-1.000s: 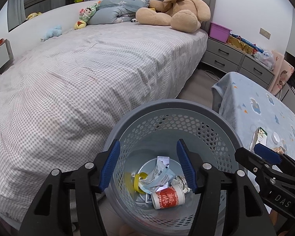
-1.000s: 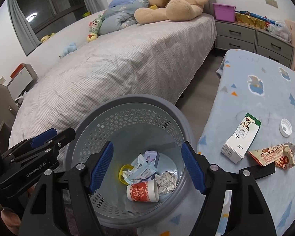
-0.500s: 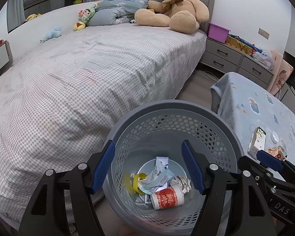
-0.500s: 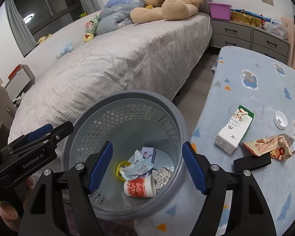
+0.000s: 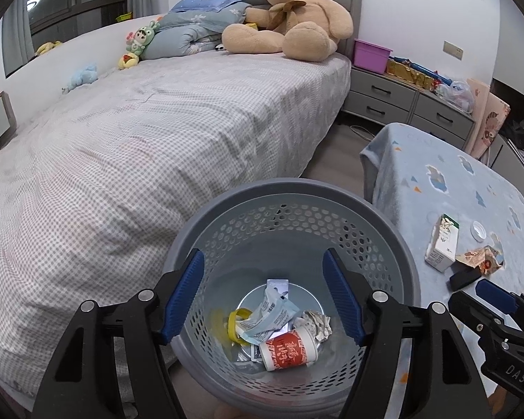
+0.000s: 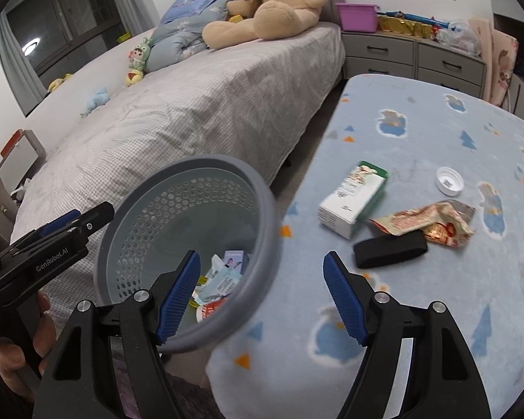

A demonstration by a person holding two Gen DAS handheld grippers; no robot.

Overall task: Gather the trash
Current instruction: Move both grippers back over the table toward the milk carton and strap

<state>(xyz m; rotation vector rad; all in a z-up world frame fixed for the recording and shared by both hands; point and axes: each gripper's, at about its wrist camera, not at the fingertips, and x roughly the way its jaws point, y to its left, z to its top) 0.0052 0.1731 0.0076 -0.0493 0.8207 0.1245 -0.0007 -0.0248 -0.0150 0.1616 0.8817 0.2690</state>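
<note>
We see the bed (image 5: 157,132) filling the view from 9 to 12 o'clock in the left wrist camera, a big teddy bear (image 5: 290,17) sitting at its head near 12 o'clock. At 3 o'clock lies the blue blanket (image 6: 419,139) with its printed animals. The grey perforated bin (image 5: 293,209) stands between bed and blanket, at 6 o'clock in the left view and at 8 o'clock in the right one.

Our left gripper (image 5: 263,295) hovers over the bin's mouth, its blue fingers spread wide and holding nothing. Our right gripper (image 6: 262,295) hangs over the bin's rim and the blanket's near edge, fingers likewise wide apart and empty.

On the blanket, at about 2 o'clock in the right view, the trash waits: a white and green carton (image 6: 353,199) lying on its side, a crumpled snack wrapper (image 6: 433,221) just beside it, a flat black object (image 6: 389,249) touching the wrapper's near edge, and a white cap (image 6: 449,181) a little apart.

In the bin's bottom lie a red and white cup (image 5: 288,349), a light blue packet (image 5: 270,316), a crumpled white wad (image 5: 314,324) and a yellow ring (image 5: 235,324).
</note>
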